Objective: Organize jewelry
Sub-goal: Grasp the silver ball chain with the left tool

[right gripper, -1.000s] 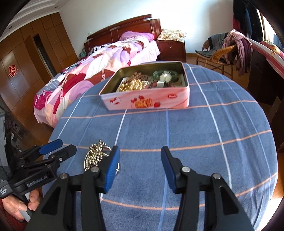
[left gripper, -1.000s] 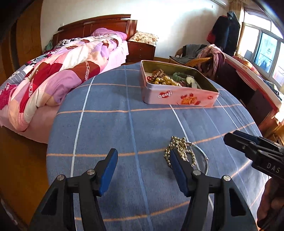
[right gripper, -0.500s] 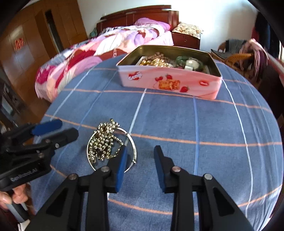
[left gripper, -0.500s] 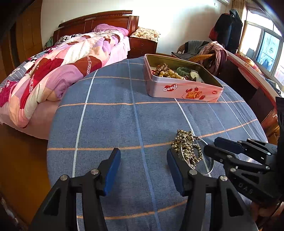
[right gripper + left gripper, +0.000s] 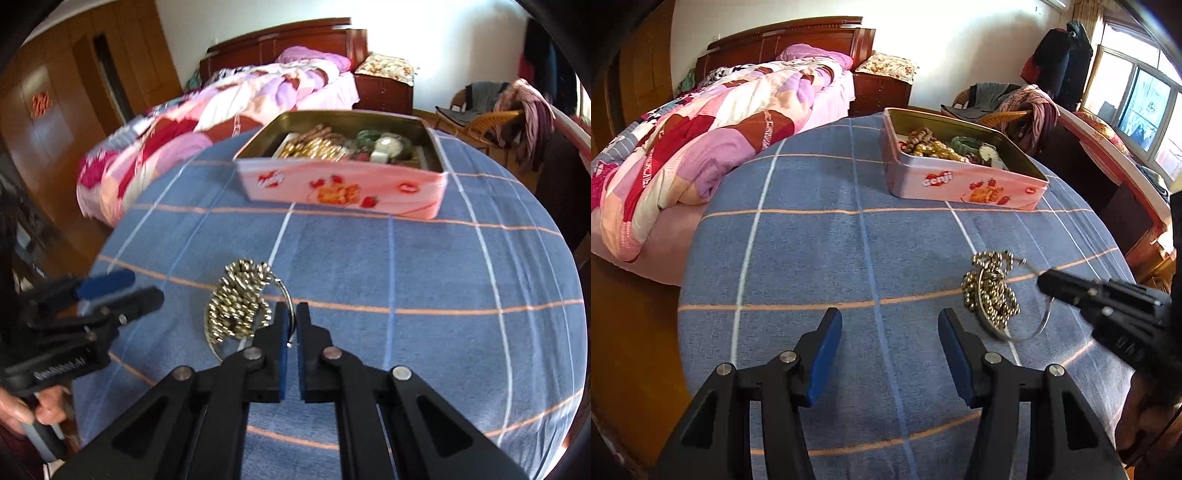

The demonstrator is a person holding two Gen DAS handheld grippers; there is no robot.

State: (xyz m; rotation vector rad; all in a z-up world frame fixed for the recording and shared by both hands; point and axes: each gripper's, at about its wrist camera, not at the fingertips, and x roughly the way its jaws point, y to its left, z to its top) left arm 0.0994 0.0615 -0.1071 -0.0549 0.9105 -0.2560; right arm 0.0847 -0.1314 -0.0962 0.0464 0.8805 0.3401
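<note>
My right gripper (image 5: 291,325) has just been closing and now pinches the thin wire hoop of the bangle (image 5: 286,295), jaws nearly together with only the wire between them. My left gripper (image 5: 888,354) stands half open with nothing in it, over bare cloth just beside the piece. The bangle with its clump of gold bells (image 5: 236,306) lies on the table (image 5: 443,277), blue checked cloth, toward the near edge; the pink tin (image 5: 343,192) with the other jewelry sits well apart at the far edge. Risk, my read: the wire is thin and springy, so it could slip out or twist between the pads on lift. The bell clump hangs off one side and may swing, drag on the cloth, or tip the hoop out. A catch on the tin's rim at drop-off is possible too. The right wrist view shows the pinch itself and my left hand (image 5: 22,410) on its handle. It's a bit blurred. The left wrist view shows the whole hoop (image 5: 1027,332) lying flat, with the right gripper's tips (image 5: 1052,286) over its far side. Contact there is hard to tell.
</note>
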